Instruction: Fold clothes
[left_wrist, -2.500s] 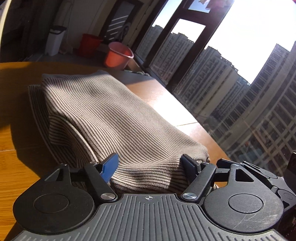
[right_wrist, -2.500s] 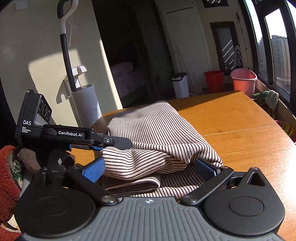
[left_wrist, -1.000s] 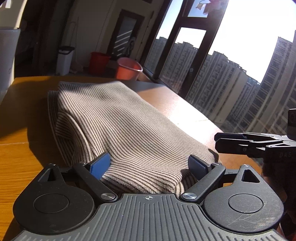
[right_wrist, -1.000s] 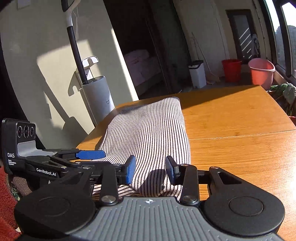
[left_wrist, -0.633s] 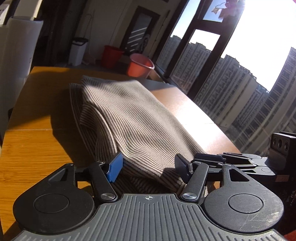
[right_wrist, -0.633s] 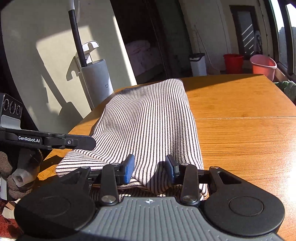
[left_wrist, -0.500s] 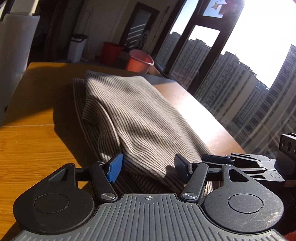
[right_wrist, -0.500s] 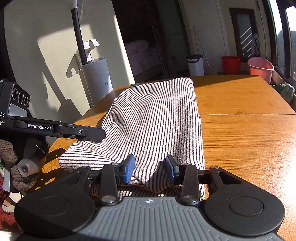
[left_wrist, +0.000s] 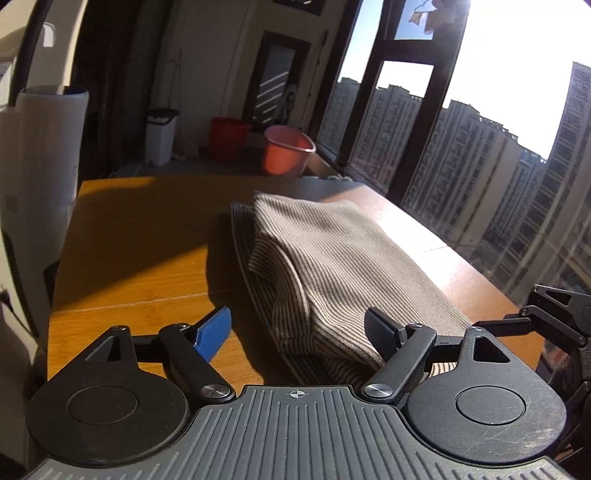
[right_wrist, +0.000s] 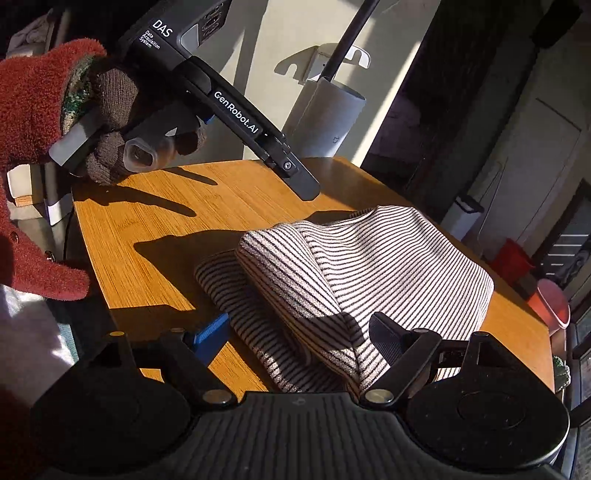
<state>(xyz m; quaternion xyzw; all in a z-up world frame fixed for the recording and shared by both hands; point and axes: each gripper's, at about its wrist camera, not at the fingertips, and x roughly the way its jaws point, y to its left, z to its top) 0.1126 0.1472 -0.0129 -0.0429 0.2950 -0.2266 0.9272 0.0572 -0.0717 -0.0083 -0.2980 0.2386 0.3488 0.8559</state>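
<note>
A wooden table (left_wrist: 140, 236) with rounded corners carries a single folded striped garment (left_wrist: 332, 266), lying lengthwise from the near edge toward the far side, right of the middle. Sunlight and shadows cross the bare wood.

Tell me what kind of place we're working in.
Most likely a high-rise flat: a wooden table beside tall windows facing apartment towers, with plastic buckets and a lidded bin on the floor beyond.

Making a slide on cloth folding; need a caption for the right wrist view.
Right gripper, jaws just opened, over the folded striped garment on the wooden table; left gripper raised beyond.
</note>
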